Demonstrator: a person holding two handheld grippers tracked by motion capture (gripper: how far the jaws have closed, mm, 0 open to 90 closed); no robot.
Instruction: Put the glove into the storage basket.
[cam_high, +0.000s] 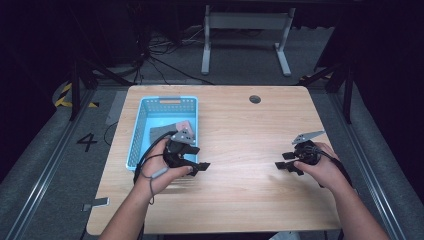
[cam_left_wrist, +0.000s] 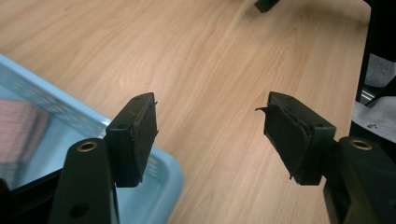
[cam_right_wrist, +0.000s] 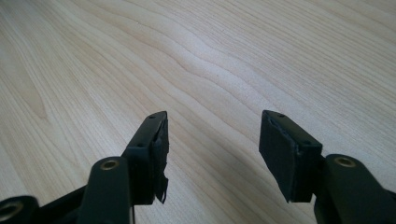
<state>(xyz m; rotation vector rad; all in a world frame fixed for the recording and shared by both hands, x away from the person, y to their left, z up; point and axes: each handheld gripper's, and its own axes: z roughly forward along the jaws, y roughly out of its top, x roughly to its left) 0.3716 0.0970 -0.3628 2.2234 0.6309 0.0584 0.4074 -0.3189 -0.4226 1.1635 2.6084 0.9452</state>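
Item: light-blue basket (cam_high: 145, 131) holding folded cloths (cam_high: 167, 131), at 11 o'clock beside released left tool (cam_high: 199, 167); right tool (cam_high: 286, 165) released, well apart.

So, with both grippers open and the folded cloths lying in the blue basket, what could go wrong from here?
1. The left gripper sits right at the blue basket rim; a careless move could push or tip the basket.
2. The pad on one of its fingers looks frayed, so it might grip thin cloth poorly.
3. The folded cloths overlap; grabbing one may drag the other along.
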